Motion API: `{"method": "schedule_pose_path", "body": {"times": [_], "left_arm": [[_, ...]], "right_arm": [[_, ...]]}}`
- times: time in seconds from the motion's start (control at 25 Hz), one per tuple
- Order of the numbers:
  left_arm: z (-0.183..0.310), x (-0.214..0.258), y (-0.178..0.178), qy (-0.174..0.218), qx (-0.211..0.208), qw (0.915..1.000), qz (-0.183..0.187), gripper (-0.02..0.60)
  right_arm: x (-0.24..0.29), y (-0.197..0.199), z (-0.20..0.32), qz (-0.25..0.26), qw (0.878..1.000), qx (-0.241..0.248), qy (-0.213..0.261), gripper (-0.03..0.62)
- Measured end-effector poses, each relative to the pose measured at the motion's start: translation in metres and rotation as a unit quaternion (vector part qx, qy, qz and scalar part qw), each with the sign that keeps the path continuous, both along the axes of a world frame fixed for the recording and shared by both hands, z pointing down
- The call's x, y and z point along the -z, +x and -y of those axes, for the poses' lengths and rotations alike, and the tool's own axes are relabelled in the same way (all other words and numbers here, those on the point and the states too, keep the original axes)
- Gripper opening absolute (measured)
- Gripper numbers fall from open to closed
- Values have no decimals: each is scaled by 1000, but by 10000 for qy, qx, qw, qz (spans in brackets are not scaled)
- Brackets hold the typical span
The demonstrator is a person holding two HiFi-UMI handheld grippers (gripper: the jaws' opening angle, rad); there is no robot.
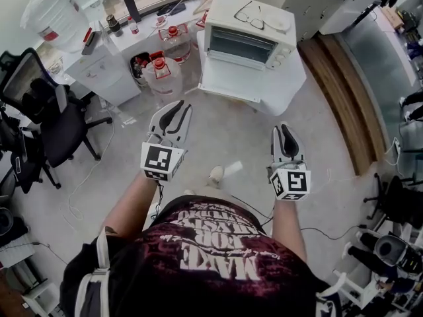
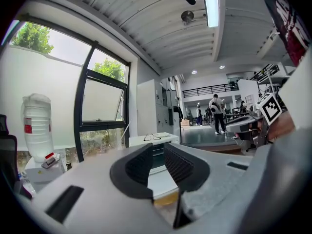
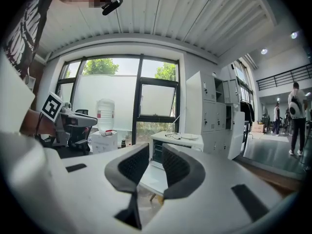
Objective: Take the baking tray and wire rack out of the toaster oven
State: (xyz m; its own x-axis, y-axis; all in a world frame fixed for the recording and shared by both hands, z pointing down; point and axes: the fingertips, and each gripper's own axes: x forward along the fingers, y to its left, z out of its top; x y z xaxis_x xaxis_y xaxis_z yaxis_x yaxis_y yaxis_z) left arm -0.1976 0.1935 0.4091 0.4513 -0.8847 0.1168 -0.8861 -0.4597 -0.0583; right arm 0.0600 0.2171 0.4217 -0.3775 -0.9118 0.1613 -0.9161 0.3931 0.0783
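Now left gripper [image 2: 158, 152] and right gripper [image 3: 155, 151] fingers [image 3: 131, 167] gape slightly, empty.

Wears dark maroon T-shirt [image 1: 211, 249], white block lettering. The left gripper [image 1: 180, 108] and right gripper [image 1: 284, 132]: pale shells, black jaws, black-and-white marker cubes [image 1: 160, 162].

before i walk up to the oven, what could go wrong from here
1. The glasses and plate lie loose on top of the toaster oven. Tugging at a tray or rack could shake them off.
2. Two water jugs stand on the floor by the left corner of the table. They could be bumped or tripped over on the approach.
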Motion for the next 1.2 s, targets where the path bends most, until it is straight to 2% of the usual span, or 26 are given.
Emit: {"method": "schedule_pose_path", "body": {"times": [0.4, 0.76, 1.2], "left_arm": [[49, 21, 22, 148, 49, 9999, -6, 67], [82, 32, 38, 285, 267, 9992, 52, 67], [91, 19, 41, 94, 486, 9987, 142, 67]], "right_arm": [[3, 15, 48, 92, 9998, 159, 50, 87], [9, 35, 90, 130, 9989, 413, 162, 87], [2, 45, 114, 138, 9984, 542, 65, 87]]}}
